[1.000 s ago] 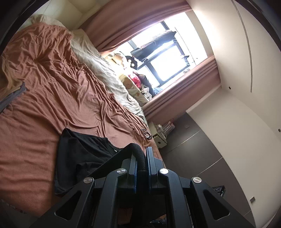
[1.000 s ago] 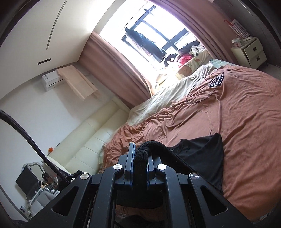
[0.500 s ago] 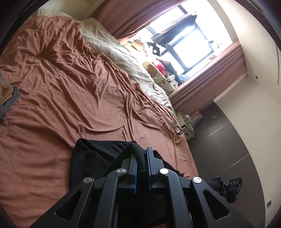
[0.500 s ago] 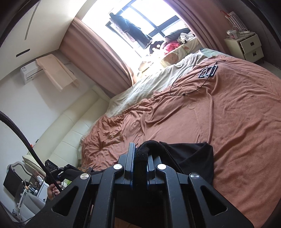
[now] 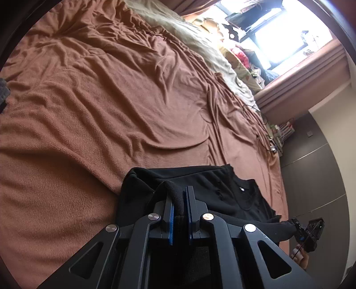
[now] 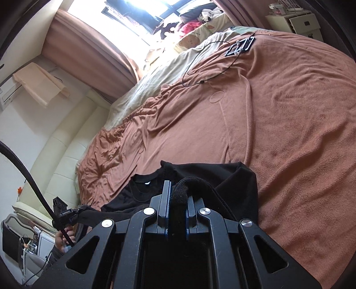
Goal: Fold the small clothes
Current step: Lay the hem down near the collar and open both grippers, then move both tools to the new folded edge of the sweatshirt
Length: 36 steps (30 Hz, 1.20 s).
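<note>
on the brown blanket point(image 5: 115, 106), black shirt point(image 5: 213, 189) pinched between both fingers point(image 5: 171, 213).

The shirt point(image 5: 213, 195) runs under the left gripper point(image 5: 179, 200), its near part hidden. The window point(image 6: 142, 13) is blown out, the heap on its sill point(image 6: 195, 20) unreadable. A dark cloth point(image 5: 3, 93) is cut off at the edge.
</note>
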Motion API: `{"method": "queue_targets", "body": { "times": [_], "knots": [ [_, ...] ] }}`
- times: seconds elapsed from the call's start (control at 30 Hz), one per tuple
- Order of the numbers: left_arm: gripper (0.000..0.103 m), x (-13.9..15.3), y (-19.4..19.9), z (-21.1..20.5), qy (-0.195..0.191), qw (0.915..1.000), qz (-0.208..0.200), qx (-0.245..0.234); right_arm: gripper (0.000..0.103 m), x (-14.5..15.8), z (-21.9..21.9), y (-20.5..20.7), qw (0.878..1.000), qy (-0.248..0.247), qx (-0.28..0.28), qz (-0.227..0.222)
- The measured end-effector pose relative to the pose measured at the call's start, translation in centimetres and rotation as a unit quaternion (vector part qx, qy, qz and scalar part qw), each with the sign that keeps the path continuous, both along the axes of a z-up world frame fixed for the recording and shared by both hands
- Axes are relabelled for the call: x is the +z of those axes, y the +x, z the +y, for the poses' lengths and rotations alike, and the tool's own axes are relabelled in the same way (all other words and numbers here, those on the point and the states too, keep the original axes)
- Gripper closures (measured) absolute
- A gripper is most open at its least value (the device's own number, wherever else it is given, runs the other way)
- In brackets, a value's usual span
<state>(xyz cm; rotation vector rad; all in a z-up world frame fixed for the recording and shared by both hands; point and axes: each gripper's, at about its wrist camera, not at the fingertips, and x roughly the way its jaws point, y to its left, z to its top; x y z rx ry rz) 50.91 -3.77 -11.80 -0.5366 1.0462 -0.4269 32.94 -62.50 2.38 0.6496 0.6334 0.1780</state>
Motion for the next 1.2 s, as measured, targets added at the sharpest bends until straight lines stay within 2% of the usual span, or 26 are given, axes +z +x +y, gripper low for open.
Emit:
{"method": "queue_targets", "body": {
  "times": [0.17, 0.33, 0.4, 0.47, 0.5, 0.53, 0.6, 0.63, 0.67, 0.73, 0.87, 1.03, 1.2],
  "knots": [
    [0.093, -2.8, 2.0, -0.5, 0.016, 0.9994, 0.029, 0.004, 0.096, -1.8, -0.4, 2.6, 1.000, 0.005, -0.010, 0.028],
    [0.092, -4.3, 3.3, -1.8, 0.054, 0.9970, 0.055, -0.011, 0.093, -2.2, 0.2, 4.4, 0.998, -0.022, -0.021, 0.055],
    [0.091, -4.3, 3.6, -2.0, 0.065, 0.9956, 0.066, -0.015, 0.083, -2.0, 0.7, 4.9, 0.996, -0.041, -0.024, 0.072],
    [0.086, -3.6, 3.3, -2.1, 0.074, 0.9951, 0.061, -0.020, 0.042, -1.3, 1.1, 4.7, 0.996, -0.052, -0.023, 0.075],
    [0.084, -3.0, 3.1, -2.2, 0.085, 0.9946, 0.055, -0.025, 0.036, -0.7, 1.3, 4.3, 0.996, -0.054, -0.020, 0.068],
    [0.078, -2.4, 2.8, -2.3, 0.097, 0.9937, 0.048, -0.031, 0.029, -0.2, 1.5, 3.9, 0.996, -0.064, -0.022, 0.064],
    [0.055, -1.2, 2.0, -2.7, 0.126, 0.9906, 0.029, -0.044, 0.024, 1.1, 2.0, 3.1, 0.993, -0.096, -0.024, 0.064],
    [0.037, -0.5, 1.5, -2.9, 0.152, 0.9872, 0.014, -0.045, 0.024, 1.5, 2.2, 2.7, 0.992, -0.105, -0.021, 0.065],
    [0.027, 0.1, 1.1, -3.0, 0.171, 0.9842, -0.001, -0.046, 0.024, 1.8, 2.4, 2.2, 0.991, -0.114, -0.017, 0.066],
    [0.026, 1.2, 0.3, -3.4, 0.191, 0.9795, -0.022, -0.061, 0.024, 2.0, 3.0, 1.3, 0.988, -0.138, -0.008, 0.072],
    [0.026, 1.9, -1.1, -4.0, 0.224, 0.9694, -0.031, -0.095, 0.024, 2.6, 4.9, 0.1, 0.976, -0.199, 0.015, 0.085],
    [0.026, 1.3, -2.9, -5.7, 0.280, 0.9482, -0.044, -0.144, 0.010, 3.1, 7.8, -0.7, 0.955, -0.277, 0.034, 0.101],
    [0.026, -0.1, -4.1, -6.7, 0.315, 0.9304, -0.047, -0.181, 0.009, 2.5, 10.1, -0.3, 0.933, -0.336, 0.043, 0.123]
  ]
}}
